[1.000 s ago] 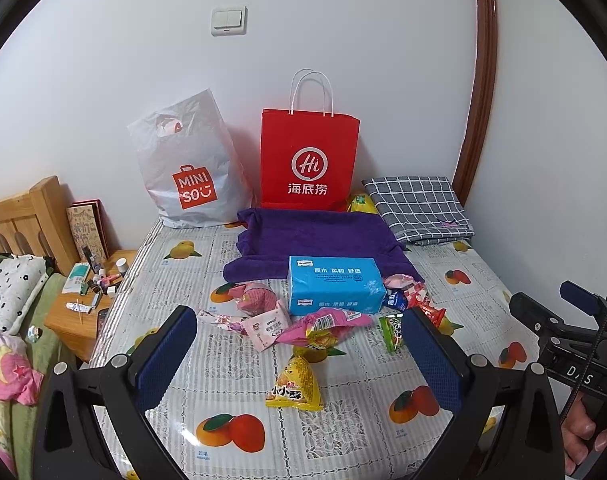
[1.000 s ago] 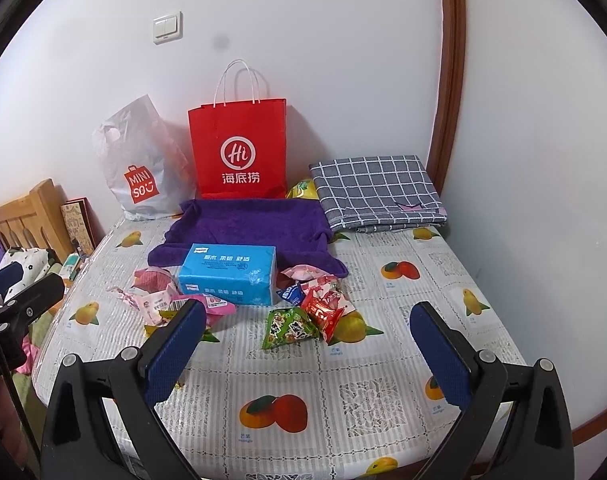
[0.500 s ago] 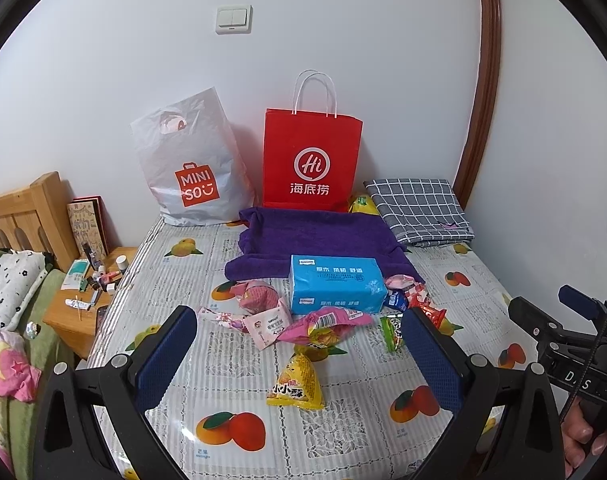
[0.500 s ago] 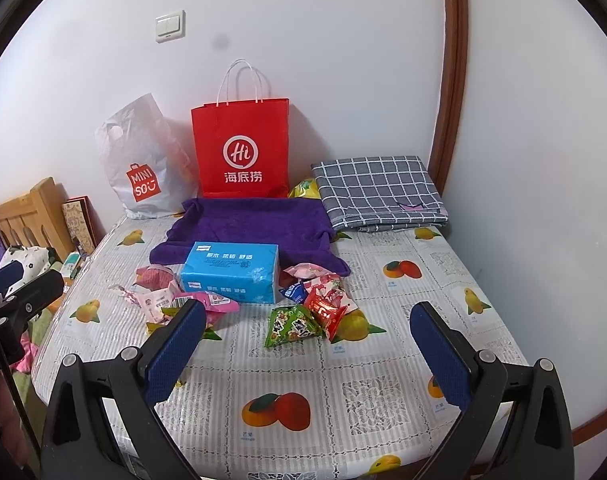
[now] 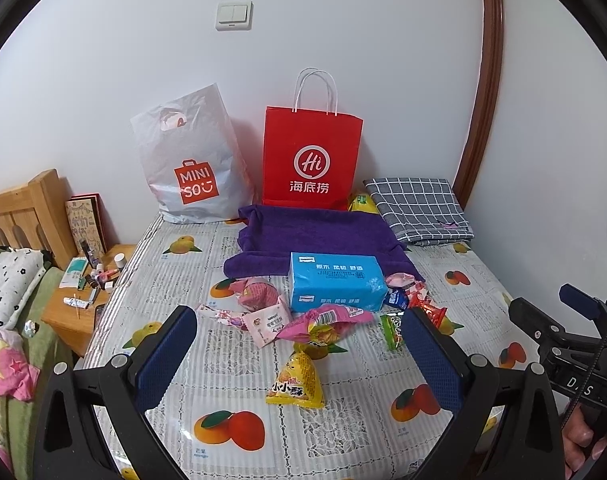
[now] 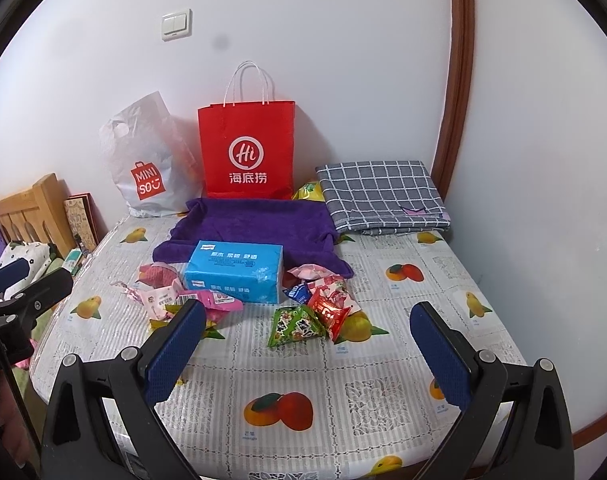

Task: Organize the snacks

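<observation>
The tabletop (image 5: pixel 363 412), covered in a fruit-print cloth, carries everything in front of me. At its far edge a red Haidilao paper bag (image 5: pixel 312 160) stands upright against the wall, with a white Miniso plastic bag (image 5: pixel 191 160) just beside it on the left and a folded grey checked cloth (image 5: pixel 419 210) on the right. A purple towel (image 5: pixel 315 240) lies spread in front of the red bag, and a blue tissue pack (image 5: pixel 335 286) rests on its near edge. The snacks are scattered around that pack: a pink packet (image 5: pixel 327 320) just in front of it, a yellow triangular snack bag (image 5: pixel 296 384) nearest to me, a green snack bag (image 6: pixel 297 326) touching a red one (image 6: pixel 329 312) to the right. My left gripper (image 5: pixel 299 356) hovers above the yellow bag with its fingers spread wide and nothing between them. My right gripper (image 6: pixel 307 352) is likewise wide apart and empty, near the green bag.
</observation>
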`<state>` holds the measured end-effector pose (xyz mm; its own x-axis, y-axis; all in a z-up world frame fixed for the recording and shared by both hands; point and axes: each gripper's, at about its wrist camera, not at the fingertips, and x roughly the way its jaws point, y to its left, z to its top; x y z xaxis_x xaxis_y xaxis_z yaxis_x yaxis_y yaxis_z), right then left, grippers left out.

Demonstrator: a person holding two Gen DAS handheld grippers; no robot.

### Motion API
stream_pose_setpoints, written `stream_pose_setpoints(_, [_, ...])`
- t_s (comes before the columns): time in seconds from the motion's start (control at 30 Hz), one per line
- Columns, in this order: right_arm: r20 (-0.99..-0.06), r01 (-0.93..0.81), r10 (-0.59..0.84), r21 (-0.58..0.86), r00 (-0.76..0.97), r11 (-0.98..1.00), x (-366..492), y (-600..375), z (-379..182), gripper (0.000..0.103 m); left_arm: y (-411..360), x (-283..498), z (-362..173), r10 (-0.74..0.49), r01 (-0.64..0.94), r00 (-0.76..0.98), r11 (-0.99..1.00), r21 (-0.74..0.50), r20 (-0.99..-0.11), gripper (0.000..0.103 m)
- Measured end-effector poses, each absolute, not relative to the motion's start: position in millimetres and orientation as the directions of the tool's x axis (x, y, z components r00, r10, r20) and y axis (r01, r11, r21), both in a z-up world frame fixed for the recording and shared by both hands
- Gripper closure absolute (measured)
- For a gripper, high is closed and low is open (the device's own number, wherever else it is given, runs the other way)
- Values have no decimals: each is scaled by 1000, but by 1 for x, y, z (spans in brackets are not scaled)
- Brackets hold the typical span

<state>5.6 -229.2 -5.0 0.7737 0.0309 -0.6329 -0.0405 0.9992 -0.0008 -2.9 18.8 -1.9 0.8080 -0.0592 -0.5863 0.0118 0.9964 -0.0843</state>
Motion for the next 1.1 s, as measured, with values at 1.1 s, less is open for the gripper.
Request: stream_pose_setpoints(1.1, [-640, -51, 102, 97, 761, 994, 17, -255, -27, 3, 24, 22, -32, -87, 30, 756, 995, -99, -649, 2])
